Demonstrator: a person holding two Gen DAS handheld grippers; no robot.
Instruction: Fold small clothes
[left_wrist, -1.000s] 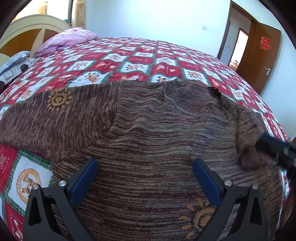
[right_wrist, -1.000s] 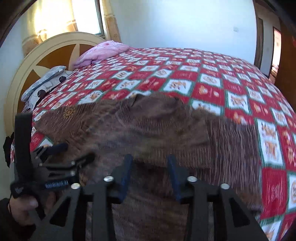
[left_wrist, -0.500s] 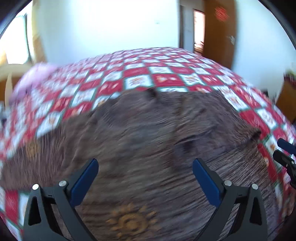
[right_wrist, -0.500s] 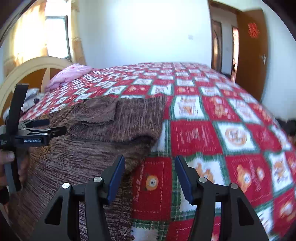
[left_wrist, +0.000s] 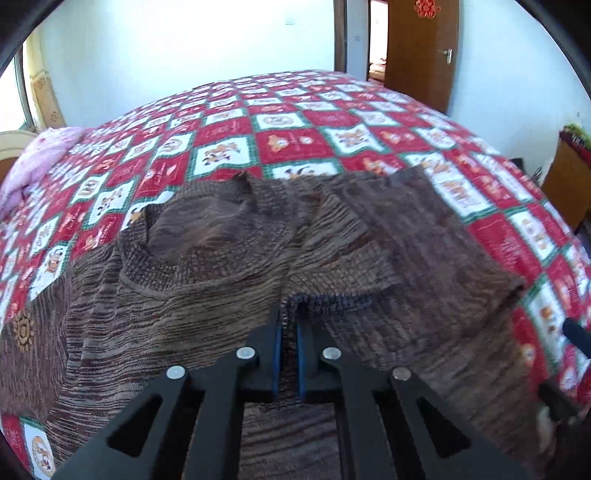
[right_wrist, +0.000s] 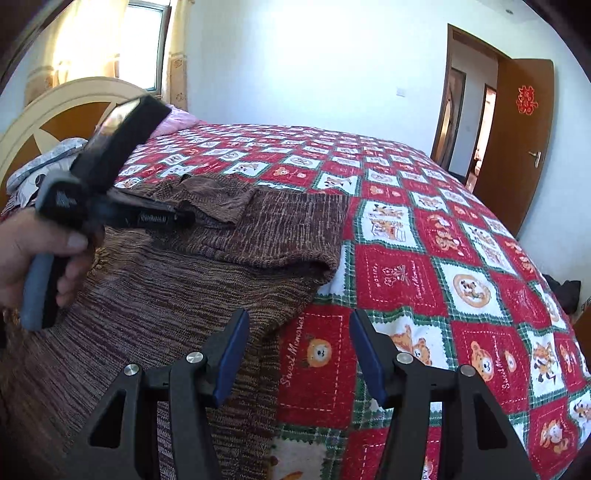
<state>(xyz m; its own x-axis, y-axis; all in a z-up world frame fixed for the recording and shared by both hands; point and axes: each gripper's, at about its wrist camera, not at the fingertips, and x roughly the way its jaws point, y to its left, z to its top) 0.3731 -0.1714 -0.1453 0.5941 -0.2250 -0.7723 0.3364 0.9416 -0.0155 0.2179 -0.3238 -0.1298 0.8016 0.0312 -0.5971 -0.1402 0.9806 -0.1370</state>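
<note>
One brown knit sweater (left_wrist: 207, 295) lies spread on the bed (left_wrist: 295, 140), one sleeve folded across its chest. My left tool (left_wrist: 289, 332) is pinched tight on that sleeve's cuff. My right tool (right_wrist: 299, 354) hangs half open and empty over the sweater's edge. One pink pillow (left_wrist: 33, 166) sits by the headboard.

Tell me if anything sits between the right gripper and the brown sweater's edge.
Nothing visible does. The right gripper hangs open just beside the sweater edge, only bare quilt between its fingers. The left gripper is already shut on the cuff.
</note>
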